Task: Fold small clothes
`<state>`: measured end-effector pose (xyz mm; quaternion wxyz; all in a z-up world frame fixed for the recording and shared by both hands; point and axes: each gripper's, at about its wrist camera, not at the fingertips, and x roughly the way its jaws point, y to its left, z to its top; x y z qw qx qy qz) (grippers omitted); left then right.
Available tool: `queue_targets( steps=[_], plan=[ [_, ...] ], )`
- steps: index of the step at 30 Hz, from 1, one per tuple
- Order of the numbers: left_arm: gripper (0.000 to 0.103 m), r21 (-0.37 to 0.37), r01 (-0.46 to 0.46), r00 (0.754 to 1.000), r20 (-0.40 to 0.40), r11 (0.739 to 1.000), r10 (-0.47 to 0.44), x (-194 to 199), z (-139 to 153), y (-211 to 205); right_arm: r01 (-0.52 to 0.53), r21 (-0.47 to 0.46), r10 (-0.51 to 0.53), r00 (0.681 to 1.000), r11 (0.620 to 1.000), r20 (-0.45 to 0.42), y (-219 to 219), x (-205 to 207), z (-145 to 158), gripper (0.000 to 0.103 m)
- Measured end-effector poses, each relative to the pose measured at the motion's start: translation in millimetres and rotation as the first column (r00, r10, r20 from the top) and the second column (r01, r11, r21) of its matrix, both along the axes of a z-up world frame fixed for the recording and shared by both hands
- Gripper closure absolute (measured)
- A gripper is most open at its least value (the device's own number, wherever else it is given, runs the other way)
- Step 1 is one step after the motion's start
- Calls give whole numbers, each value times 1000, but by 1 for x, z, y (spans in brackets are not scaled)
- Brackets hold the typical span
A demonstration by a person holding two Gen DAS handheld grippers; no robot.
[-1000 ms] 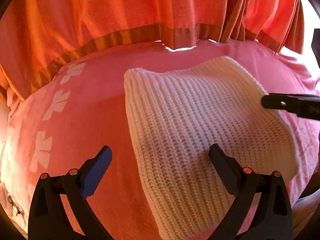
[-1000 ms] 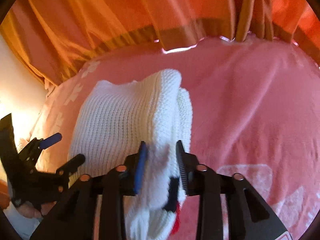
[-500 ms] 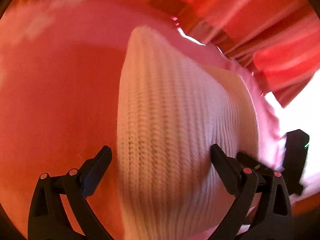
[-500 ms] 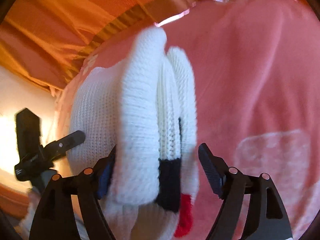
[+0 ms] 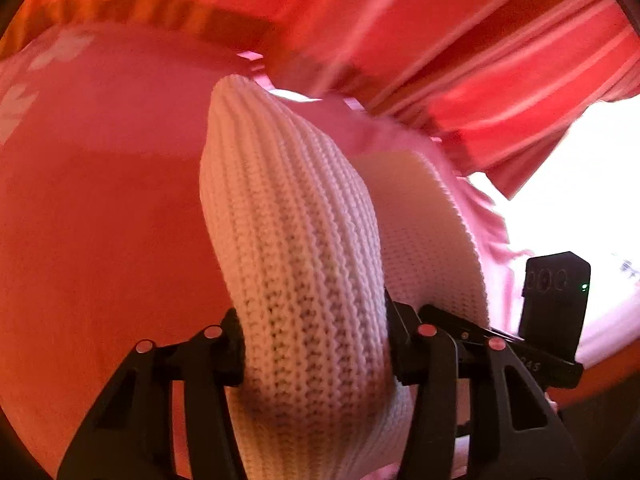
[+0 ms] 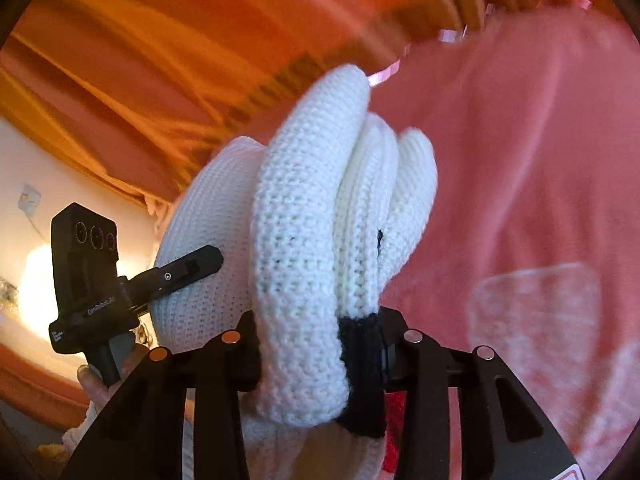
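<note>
A folded white knitted garment [image 5: 296, 248] with a black band [image 6: 360, 360] and a bit of red at its edge is held up off the pink blanket [image 5: 100, 200]. My left gripper [image 5: 314, 344] is shut on one thick folded side of it. My right gripper [image 6: 320, 344] is shut on the other side, where several knit layers bunch together. The left gripper also shows in the right wrist view [image 6: 176, 272], its finger lying against the knit. The right gripper also shows in the left wrist view [image 5: 552, 300], behind the garment.
The pink blanket [image 6: 540, 160] with pale white motifs covers the surface under the garment. Orange-red striped curtains [image 5: 440, 40] hang close behind it. A bright window area [image 5: 580, 184] lies to the right, and a pale wall with a socket [image 6: 30, 200] to the left.
Both grippers closed on the folded garment and lifted it off the blanket. Half a second ago their jaws stood wide around it. The views tilted and moved in close.
</note>
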<state>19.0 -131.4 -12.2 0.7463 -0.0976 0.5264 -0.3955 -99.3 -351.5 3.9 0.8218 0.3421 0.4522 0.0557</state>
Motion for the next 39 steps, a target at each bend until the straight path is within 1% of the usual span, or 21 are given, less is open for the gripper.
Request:
queue_targets(
  steps=[4, 6, 8, 9, 12, 13, 14, 17, 20, 21, 22, 24, 26, 29, 32, 33, 34, 35, 36, 37, 39],
  plan=[
    [55, -60, 95, 990, 109, 994, -88, -40, 59, -30, 88, -88, -77, 990, 992, 122, -15, -54, 67, 66],
    [55, -102, 144, 978, 166, 984, -126, -60, 95, -40, 143, -136, -113, 972, 980, 205, -19, -86, 114, 66],
    [54, -146, 187, 964, 216, 972, -153, -78, 131, -44, 179, -171, -129, 955, 969, 267, -19, -107, 150, 65],
    [54, -168, 209, 954, 252, 963, -163, -88, 153, -44, 197, -204, -125, 940, 959, 319, -15, -121, 180, 65],
    [53, -226, 254, 920, 355, 940, -163, -112, 214, -31, 226, -263, -95, 896, 938, 433, 4, -144, 241, 64],
    [53, -239, 261, 910, 384, 935, -156, -117, 230, -24, 229, -272, -83, 884, 935, 459, 8, -150, 254, 64],
    [53, -254, 265, 901, 409, 930, -145, -121, 246, -15, 233, -285, -62, 863, 930, 502, 18, -153, 276, 64],
    [52, -293, 265, 865, 493, 919, -92, -124, 293, 22, 212, -314, 9, 816, 925, 579, 44, -153, 317, 63],
    [50, -305, 233, 824, 566, 923, -22, -122, 323, 56, 166, -329, 79, 781, 930, 619, 76, -132, 341, 62],
    [49, -301, 215, 801, 598, 929, 8, -118, 330, 73, 150, -329, 96, 775, 933, 625, 82, -123, 345, 62],
    [47, -299, 198, 795, 607, 933, 26, -115, 332, 83, 131, -328, 111, 772, 935, 625, 90, -112, 346, 61],
    [44, -291, 144, 789, 611, 946, 68, -101, 328, 106, 86, -321, 138, 778, 943, 613, 108, -80, 340, 60],
    [43, -274, 96, 794, 601, 957, 92, -83, 315, 122, 50, -320, 156, 796, 946, 585, 116, -49, 326, 59],
    [41, -217, 25, 809, 577, 976, 108, -38, 267, 129, -2, -295, 154, 855, 956, 495, 124, 10, 271, 58],
    [38, -158, -53, 852, 508, 986, 127, 21, 184, 128, -61, -239, 141, 933, 969, 331, 125, 79, 166, 53],
    [36, -117, -130, 873, 458, 985, 169, 46, 142, 128, -76, -240, 143, 951, 968, 275, 125, 93, 134, 52],
    [35, -62, -192, 889, 411, 979, 201, 66, 107, 127, -82, -253, 136, 969, 964, 204, 124, 107, 100, 52],
    [37, 12, -260, 903, 357, 965, 239, 83, 73, 128, -76, -284, 106, 990, 956, 90, 120, 118, 57, 57],
    [39, 103, -329, 913, 289, 939, 288, 101, 36, 133, -70, -302, 85, 996, 951, 39, 120, 114, 36, 61],
    [41, 153, -364, 915, 245, 919, 321, 110, 14, 141, -59, -301, 69, 997, 952, 20, 117, 115, 25, 65],
    [41, 190, -407, 903, 228, 893, 363, 119, 0, 158, -43, -287, 61, 997, 957, 52, 109, 107, 27, 71]
  ],
)
